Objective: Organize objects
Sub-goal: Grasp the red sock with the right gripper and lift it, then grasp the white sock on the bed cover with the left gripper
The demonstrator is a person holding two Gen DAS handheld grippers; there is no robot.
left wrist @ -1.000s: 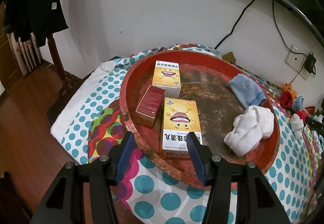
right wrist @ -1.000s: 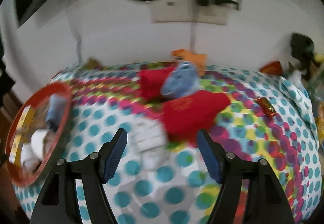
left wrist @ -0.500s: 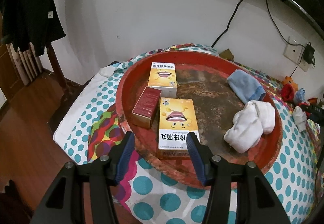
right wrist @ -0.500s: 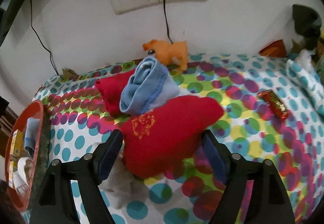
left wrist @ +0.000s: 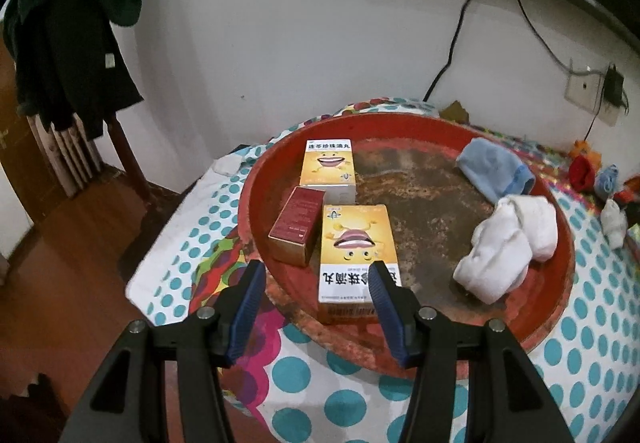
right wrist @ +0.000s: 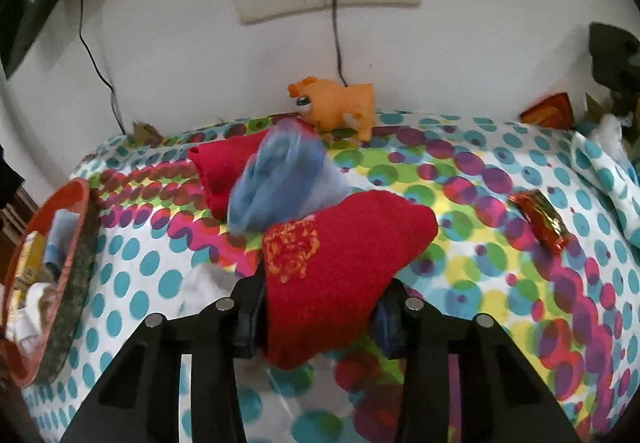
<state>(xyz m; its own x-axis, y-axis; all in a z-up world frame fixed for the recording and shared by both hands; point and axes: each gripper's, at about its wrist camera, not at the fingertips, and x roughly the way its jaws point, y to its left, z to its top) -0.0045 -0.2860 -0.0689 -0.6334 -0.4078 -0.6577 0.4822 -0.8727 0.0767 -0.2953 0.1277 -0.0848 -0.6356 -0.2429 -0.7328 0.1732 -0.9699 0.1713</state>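
Right gripper (right wrist: 320, 317): jaws have just been closing; fingers (right wrist: 245, 317) now pinch the near end of the red sock (right wrist: 340, 255), which lies between them on the dotted cloth (right wrist: 500, 283).
Left gripper (left wrist: 316, 303): fingers (left wrist: 248, 299) apart, nothing between the pads; it hangs over the near rim of the tray (left wrist: 440, 347), in line with the near yellow box (left wrist: 356, 243).
Beside the red sock: a blue sock (right wrist: 280, 183) rests against its far end; a second red roll (right wrist: 224, 167) sits just behind that; a white sock (right wrist: 204, 283) shows left of the right fingers.
Farther off on the tabletop: orange toy (right wrist: 340, 105) at the wall, foil sweet (right wrist: 542, 221) to the right, well apart from the socks.
Tray, contents: two yellow boxes, the far one (left wrist: 328, 167) near the back rim; a dark red box (left wrist: 296, 227) touching the near yellow one on its left; a blue sock roll (left wrist: 494, 169) and a white sock bundle (left wrist: 508, 247) on the right half.
Tray, layout: boxes left, socks right, middle bare.
Done, by my reading: three boxes and two sock items are already in the tray.
Left: the red sock in the grip, then the blue, red and white ones on the cloth; whether the toy and sweet belong in the tray I cannot tell.
Progress: roughly halfway, as a judgement.
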